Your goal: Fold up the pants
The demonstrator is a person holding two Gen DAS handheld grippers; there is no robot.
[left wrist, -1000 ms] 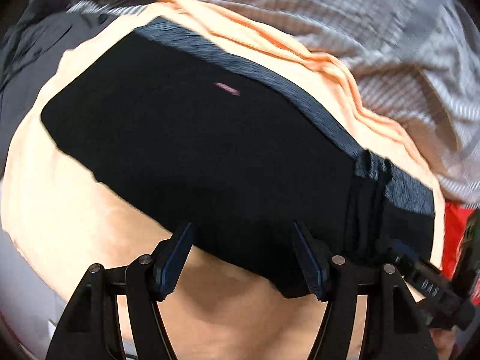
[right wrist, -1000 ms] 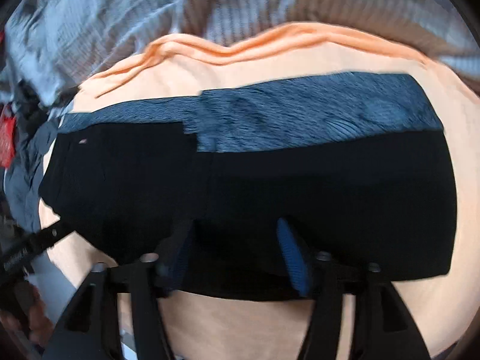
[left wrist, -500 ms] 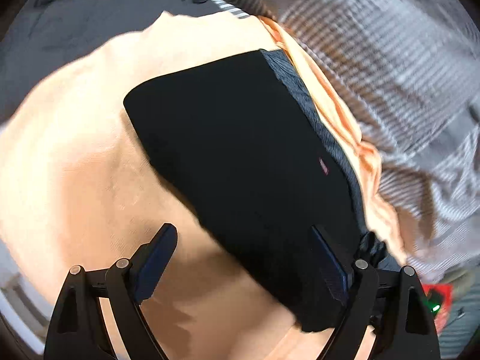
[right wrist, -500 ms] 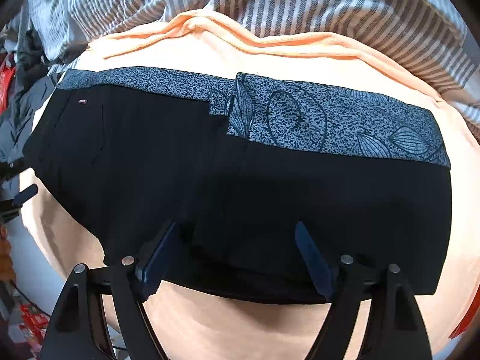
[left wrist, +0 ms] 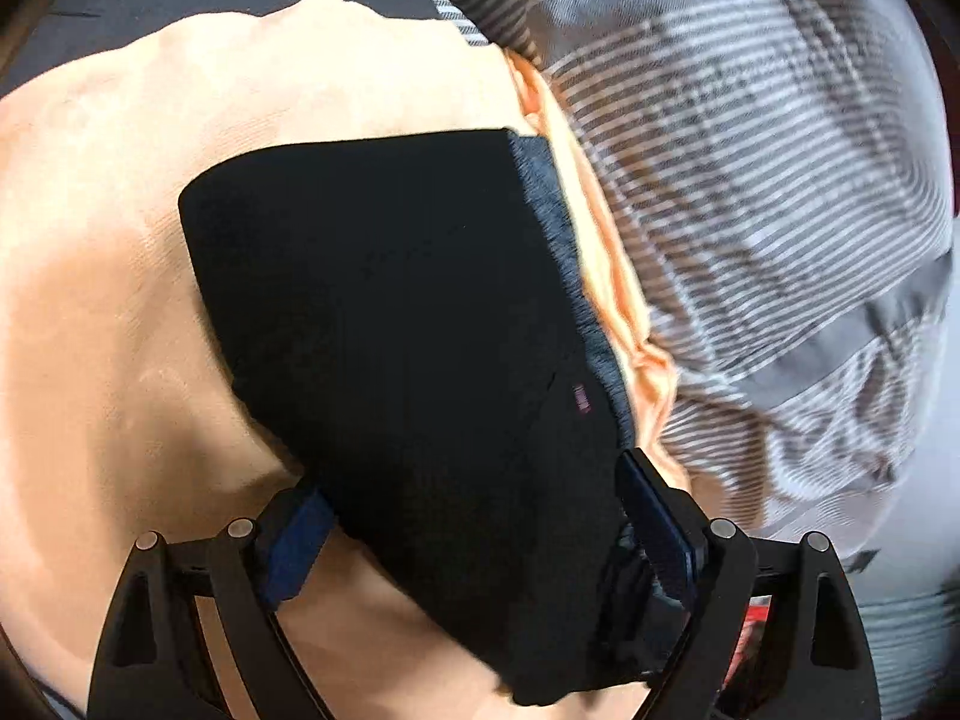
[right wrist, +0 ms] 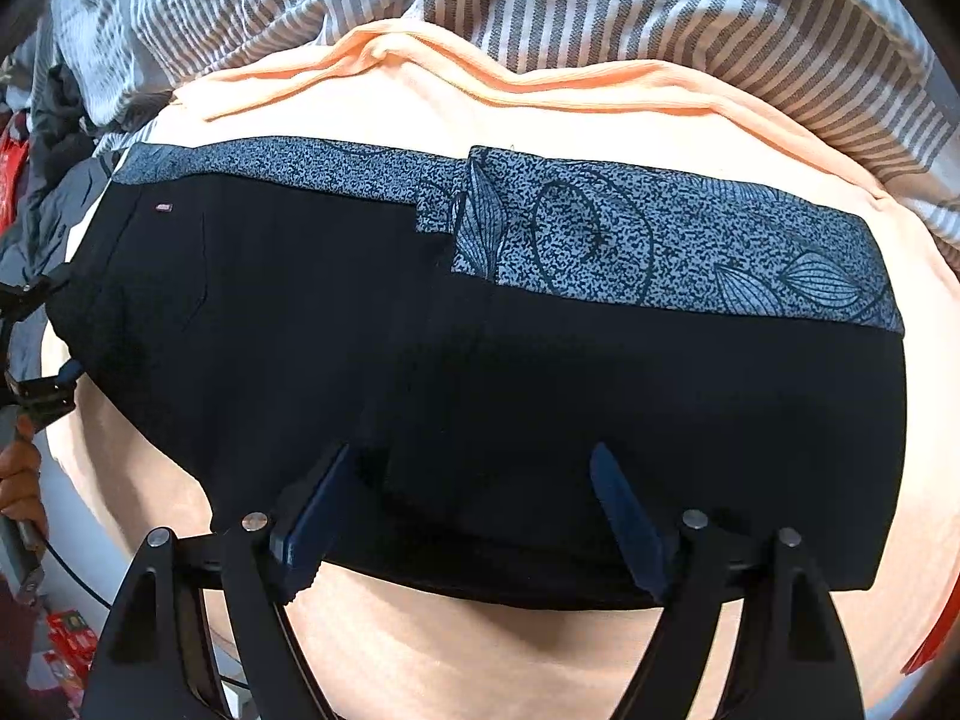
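Pants [right wrist: 420, 360] (folded) beneath right tool [right wrist: 474, 510]; fingers spread

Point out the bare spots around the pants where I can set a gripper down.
Free: the peach cloth on the near side of the black pants, around the right gripper. Also the peach strip between the patterned band and the striped bedding. In the left view, peach cloth left of the pants. Crowded: the pants' left end, where the left gripper sits.

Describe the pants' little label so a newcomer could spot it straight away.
Start at the peach sheet under the striped bedding; the black pants lie across it. Follow their speckled blue-grey band to its left end: just below sits a tiny pink tag, the only bright mark on black cloth.
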